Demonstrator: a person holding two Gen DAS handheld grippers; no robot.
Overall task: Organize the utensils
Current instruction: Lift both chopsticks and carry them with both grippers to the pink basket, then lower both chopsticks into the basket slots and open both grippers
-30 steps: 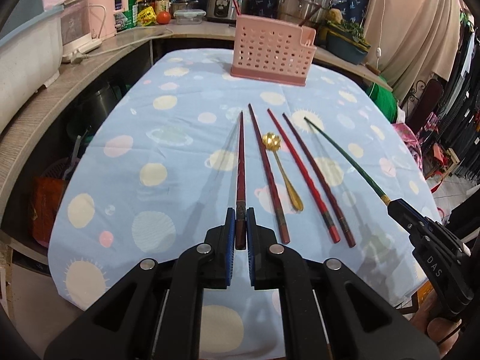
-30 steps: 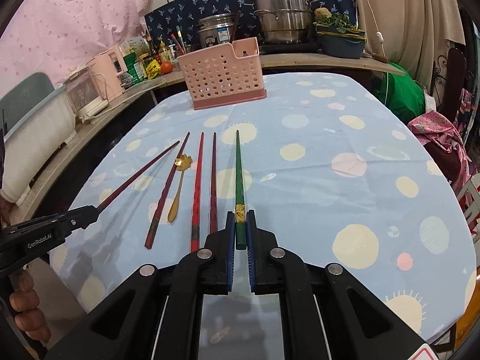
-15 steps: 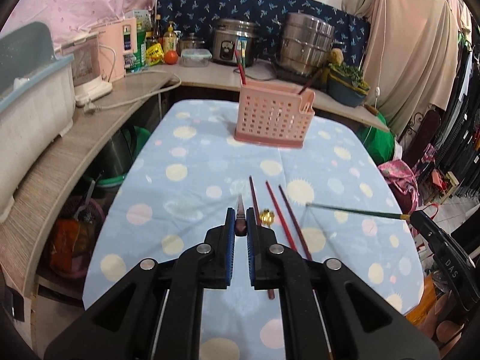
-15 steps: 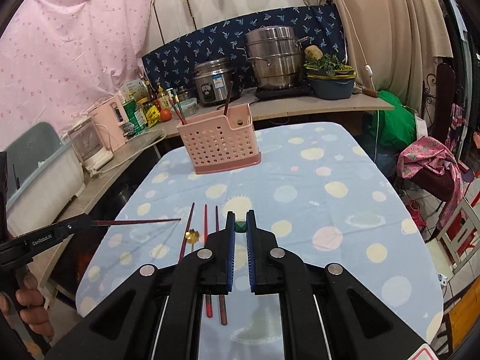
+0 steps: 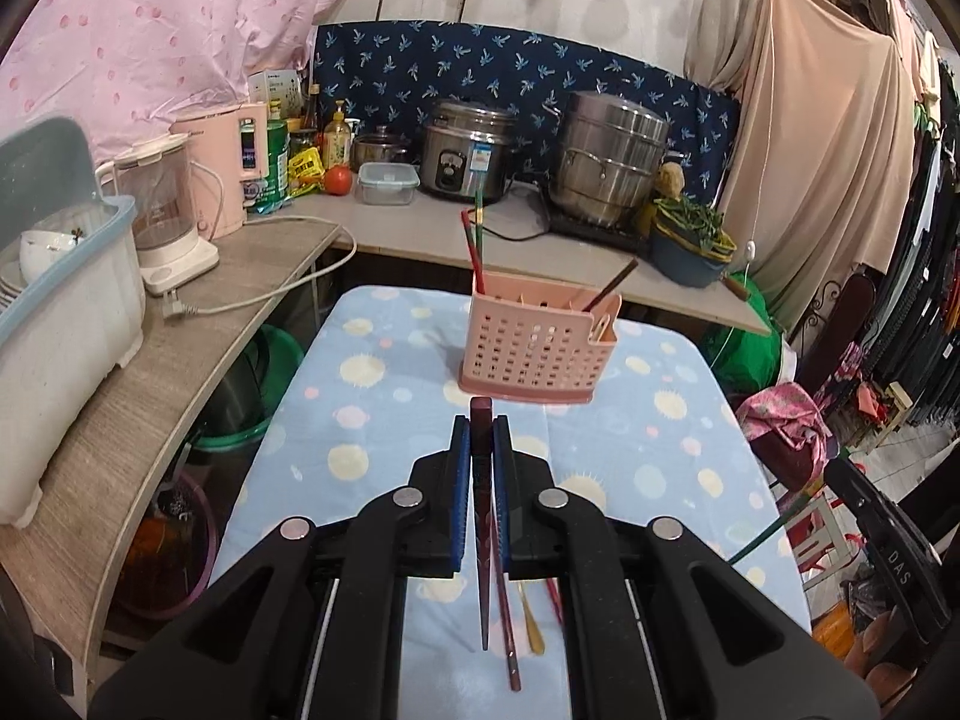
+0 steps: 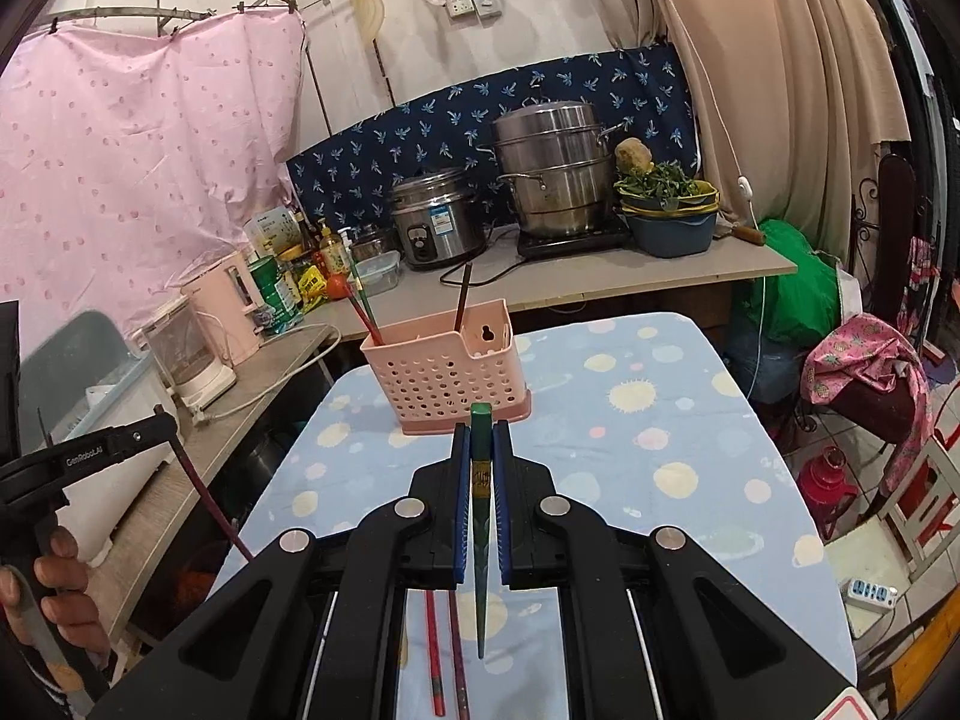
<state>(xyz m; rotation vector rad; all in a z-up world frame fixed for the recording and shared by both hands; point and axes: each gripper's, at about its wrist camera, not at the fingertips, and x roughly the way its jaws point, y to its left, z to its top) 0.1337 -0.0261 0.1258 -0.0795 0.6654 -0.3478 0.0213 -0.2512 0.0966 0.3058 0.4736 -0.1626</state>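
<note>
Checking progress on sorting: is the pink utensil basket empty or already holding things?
Already holding things. The pink basket stands upright on the table, with a red and a green chopstick at one end and a dark one sticking out.

Spoon (image 5: 531, 630) bowl hidden, probably behind left tongs (image 5: 481, 444).

Evenly lit, soft daylight, no hard glare. Faint soft shadow beside the pink perforated plastic utensil basket (image 5: 537, 348) on the pale blue spotted tablecloth (image 5: 372, 414). Dull sheen on the stacked stainless-steel steamer pot (image 6: 555, 171). Strong fisheye bending, black vignette at corners. Centre sharp; edges slightly smeared.
</note>
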